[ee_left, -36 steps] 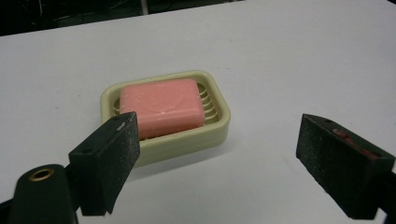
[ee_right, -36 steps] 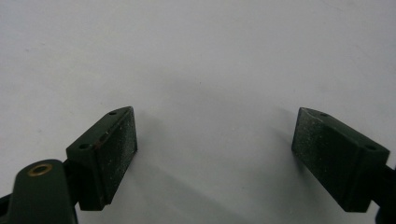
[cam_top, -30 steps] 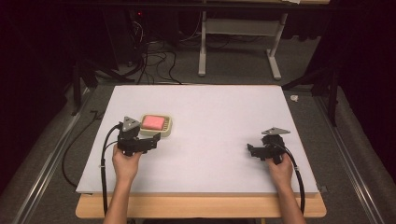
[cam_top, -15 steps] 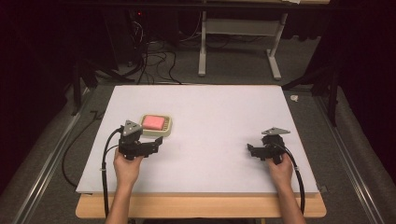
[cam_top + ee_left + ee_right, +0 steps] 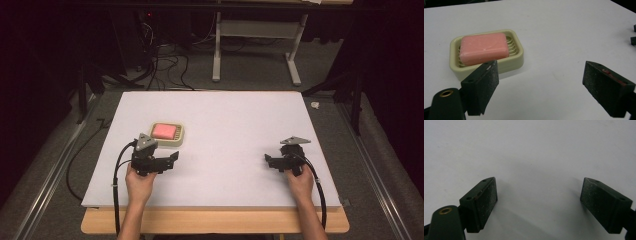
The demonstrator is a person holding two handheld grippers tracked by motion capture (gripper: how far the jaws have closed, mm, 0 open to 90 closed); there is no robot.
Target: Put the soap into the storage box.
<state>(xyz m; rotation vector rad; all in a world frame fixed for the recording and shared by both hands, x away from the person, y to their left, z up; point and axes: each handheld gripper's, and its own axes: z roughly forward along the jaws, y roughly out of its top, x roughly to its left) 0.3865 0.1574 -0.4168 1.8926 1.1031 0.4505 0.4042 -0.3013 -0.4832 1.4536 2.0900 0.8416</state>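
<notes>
Beside left gripper (image 5: 539, 82): soap dish (image 5: 517, 58).

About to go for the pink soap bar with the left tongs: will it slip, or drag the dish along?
The soap bar looks smooth with rounded edges, so it may slip. It lies loose on the ribs of the dish, so it should lift free. The dish looks light and could slide if nudged.

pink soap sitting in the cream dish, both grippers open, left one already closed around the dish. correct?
Not quite. The left gripper is open and clear of the soap dish; the left gripper view shows the dish ahead of its jaws, off to one side, not between them. The rest holds: the pink soap lies in the dish, and the right gripper is open.
</notes>
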